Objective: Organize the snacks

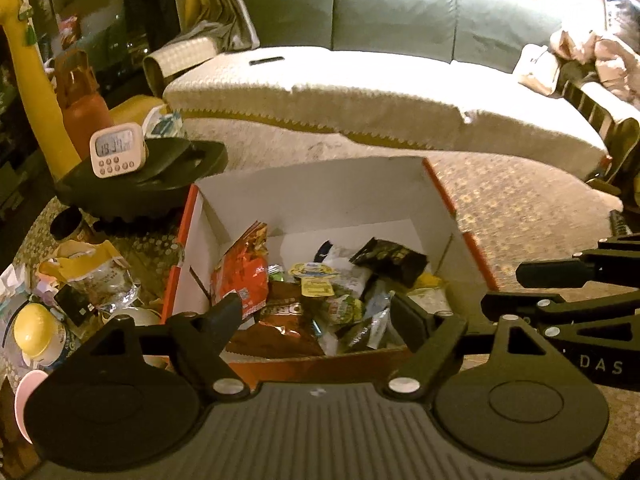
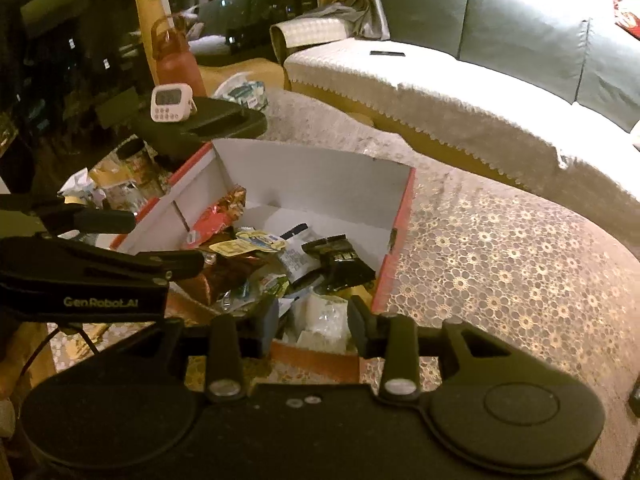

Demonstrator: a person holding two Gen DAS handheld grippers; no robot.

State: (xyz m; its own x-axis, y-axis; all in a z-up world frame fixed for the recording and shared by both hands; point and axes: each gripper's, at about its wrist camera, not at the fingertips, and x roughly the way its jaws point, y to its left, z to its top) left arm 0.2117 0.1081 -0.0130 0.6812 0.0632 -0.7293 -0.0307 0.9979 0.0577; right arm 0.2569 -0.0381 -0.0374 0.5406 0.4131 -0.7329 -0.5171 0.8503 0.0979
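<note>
A red-edged white cardboard box (image 1: 320, 184) (image 2: 312, 168) sits on the lace-covered table and holds several snack packets: a red packet (image 1: 240, 276) (image 2: 212, 220), a brown packet (image 1: 280, 320), a black packet (image 1: 388, 260) (image 2: 340, 260) and a yellow-labelled one (image 1: 312, 276) (image 2: 256, 242). My left gripper (image 1: 320, 316) is open and empty over the box's near edge. My right gripper (image 2: 312, 320) is open and empty over the box's near right corner. The right gripper shows at the right of the left wrist view (image 1: 560, 280). The left gripper shows at the left of the right wrist view (image 2: 100, 248).
Left of the box lie loose packets and a yellow-lidded cup (image 1: 36, 332). A black stand (image 1: 140, 176) with a white timer (image 1: 116, 152) stands behind, next to a red bottle (image 1: 84, 108). A sofa (image 1: 400, 20) lies beyond the patterned table (image 2: 500, 260).
</note>
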